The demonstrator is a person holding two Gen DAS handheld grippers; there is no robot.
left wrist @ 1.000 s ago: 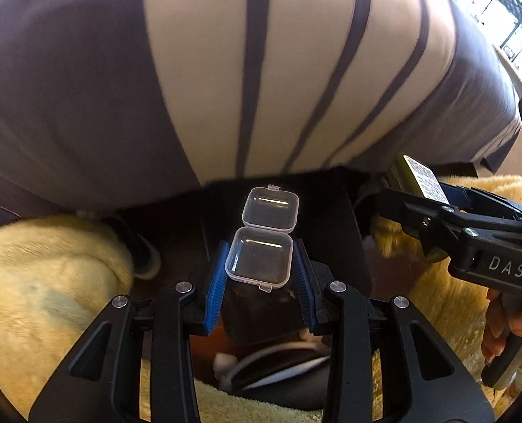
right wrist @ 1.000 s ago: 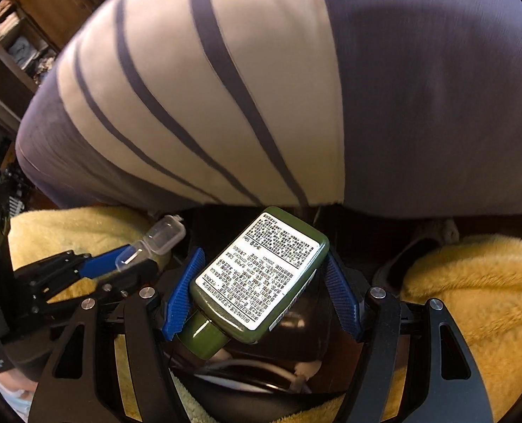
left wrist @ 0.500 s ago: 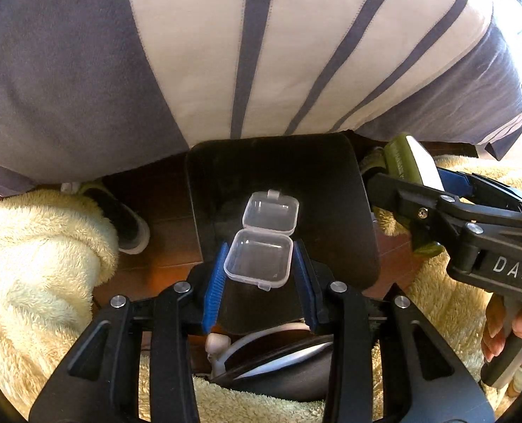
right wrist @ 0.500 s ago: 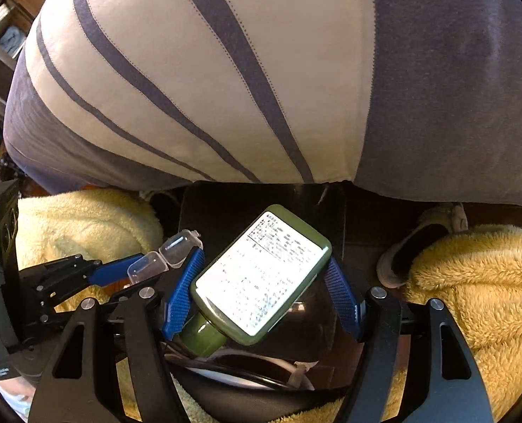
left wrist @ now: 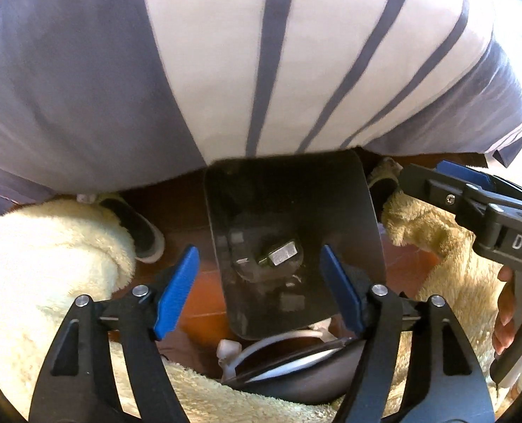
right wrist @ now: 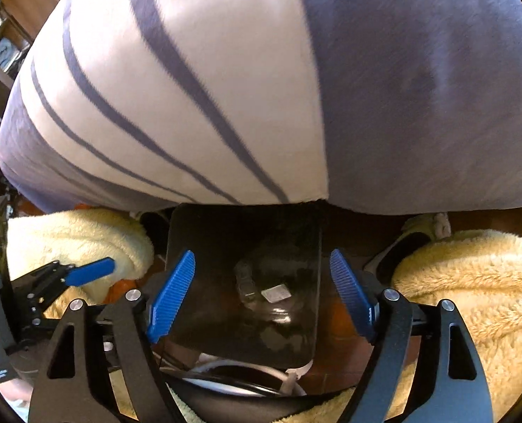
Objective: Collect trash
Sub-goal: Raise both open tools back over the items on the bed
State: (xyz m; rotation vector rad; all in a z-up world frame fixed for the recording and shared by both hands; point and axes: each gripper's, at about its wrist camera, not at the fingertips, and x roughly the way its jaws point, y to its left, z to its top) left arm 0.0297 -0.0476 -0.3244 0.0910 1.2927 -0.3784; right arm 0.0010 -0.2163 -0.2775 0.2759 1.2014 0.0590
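Note:
A black trash bin (left wrist: 352, 208) stands on the floor below both grippers, also in the right wrist view (right wrist: 190, 232). Inside it lie the green bottle with a white label (left wrist: 280, 255) (right wrist: 277, 294) and the clear plastic box (left wrist: 241, 262) (right wrist: 245, 282). My left gripper (left wrist: 261, 289) is open and empty above the bin. My right gripper (right wrist: 261, 292) is open and empty above the bin; it also shows at the right of the left wrist view (left wrist: 472, 194). The left gripper shows at the left of the right wrist view (right wrist: 67, 278).
The person's striped shirt (left wrist: 261, 70) fills the upper view. Fluffy yellow trousers (left wrist: 42, 264) (right wrist: 465, 289) flank the bin, with shoes (left wrist: 141, 225) on the red-brown floor (left wrist: 197, 303). A dark object with white cord (left wrist: 296, 363) lies on the lap.
Both grippers opened. The clear box left the left gripper and the green bottle left the right gripper; both now lie in the bin.

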